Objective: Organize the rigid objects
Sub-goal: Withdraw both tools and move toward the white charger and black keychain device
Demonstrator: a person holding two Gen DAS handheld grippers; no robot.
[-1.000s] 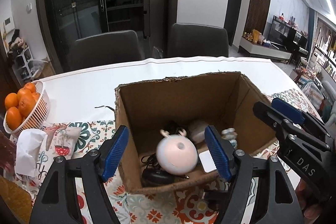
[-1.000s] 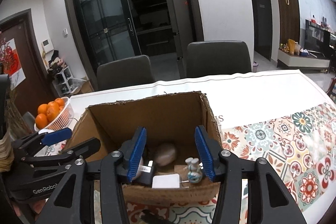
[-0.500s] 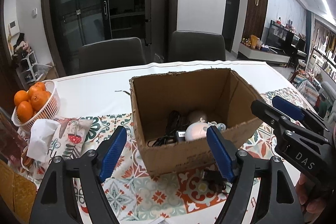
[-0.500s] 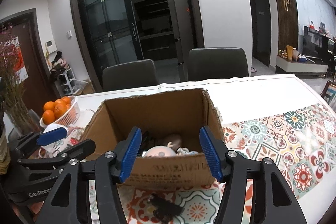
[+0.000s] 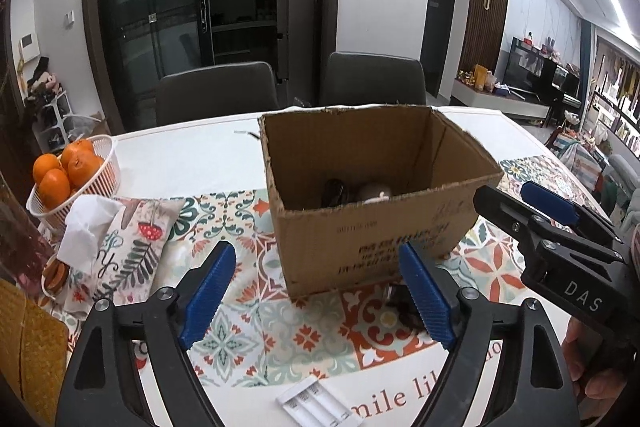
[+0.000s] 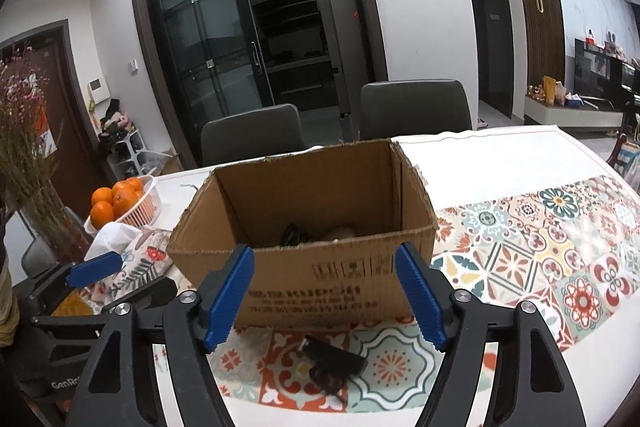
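Both my tongs are spreading with nothing between them: my left gripper [image 5: 316,291] and my right gripper [image 6: 324,299] hover over the table's [image 6: 500,163] near edge. The cardboard box [image 6: 320,267] sits mid-table on the patterned runner [image 6: 560,259], and a black charger [image 6: 334,363] lies just before its near wall.

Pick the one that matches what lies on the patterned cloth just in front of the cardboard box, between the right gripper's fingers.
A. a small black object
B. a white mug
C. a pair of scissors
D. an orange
A: in the right wrist view a small black object lies on the tablecloth before the cardboard box, untouched between the right gripper and its opening jaws.
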